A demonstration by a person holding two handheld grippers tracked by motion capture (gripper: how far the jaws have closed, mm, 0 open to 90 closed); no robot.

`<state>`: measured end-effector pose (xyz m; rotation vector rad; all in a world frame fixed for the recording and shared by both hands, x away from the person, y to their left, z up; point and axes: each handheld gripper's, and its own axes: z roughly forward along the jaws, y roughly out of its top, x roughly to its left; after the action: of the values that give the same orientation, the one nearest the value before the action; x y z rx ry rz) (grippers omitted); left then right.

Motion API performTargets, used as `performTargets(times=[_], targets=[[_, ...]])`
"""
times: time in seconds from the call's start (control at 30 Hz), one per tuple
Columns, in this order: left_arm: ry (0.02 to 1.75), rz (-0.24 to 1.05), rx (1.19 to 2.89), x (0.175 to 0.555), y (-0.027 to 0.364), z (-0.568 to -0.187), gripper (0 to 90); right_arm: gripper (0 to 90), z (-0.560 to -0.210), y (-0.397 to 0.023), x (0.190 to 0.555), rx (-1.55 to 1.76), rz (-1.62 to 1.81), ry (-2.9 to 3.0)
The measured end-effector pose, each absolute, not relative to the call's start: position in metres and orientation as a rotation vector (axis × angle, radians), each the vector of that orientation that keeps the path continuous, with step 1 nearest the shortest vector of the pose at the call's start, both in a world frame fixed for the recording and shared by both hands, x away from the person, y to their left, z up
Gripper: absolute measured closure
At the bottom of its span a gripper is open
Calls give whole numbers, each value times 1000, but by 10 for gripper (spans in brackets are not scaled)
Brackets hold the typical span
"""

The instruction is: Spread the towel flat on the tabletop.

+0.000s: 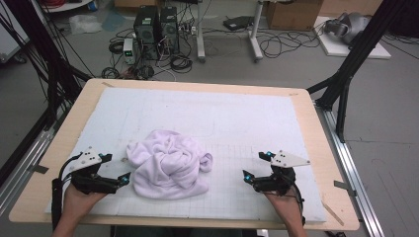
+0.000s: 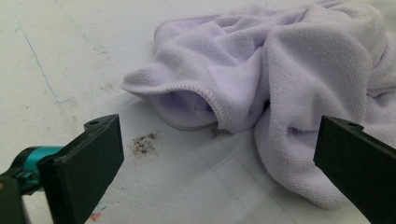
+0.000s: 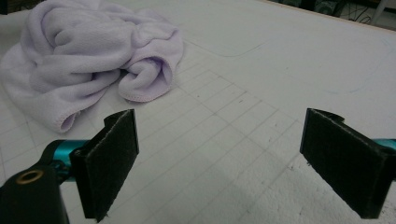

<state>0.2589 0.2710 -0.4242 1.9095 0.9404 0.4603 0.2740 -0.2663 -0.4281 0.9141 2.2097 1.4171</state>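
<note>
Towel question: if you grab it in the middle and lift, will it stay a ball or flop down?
The towel would probably flop: it lies crumpled in soft folds, so it looks limp, not stiff. Its fluffy pile suggests the left tool, open beside it, could grip it without slipping. It likely weighs little and, if pushed, would bunch up on the mat rather than roll.

Both hands come in from the near edge; the left gripper (image 1: 116, 169) and right gripper (image 1: 257, 167) hover, jaws spread wide.
</note>
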Motion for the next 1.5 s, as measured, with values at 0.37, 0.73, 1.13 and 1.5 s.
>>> performTargets(times=[0.37, 0.73, 1.13, 1.5], targets=[[945, 463, 1909, 259, 271, -424, 21, 108, -428, -266, 274, 912, 1419, 2210], [944, 459, 1899, 258, 270, -423, 21, 108, -428, -265, 273, 905, 1418, 2208], [943, 461, 1882, 256, 271, -420, 22, 108, -426, -262, 277, 912, 1448, 2217], [903, 476, 1888, 261, 261, -403, 38, 108, -407, -238, 291, 848, 1474, 2260]])
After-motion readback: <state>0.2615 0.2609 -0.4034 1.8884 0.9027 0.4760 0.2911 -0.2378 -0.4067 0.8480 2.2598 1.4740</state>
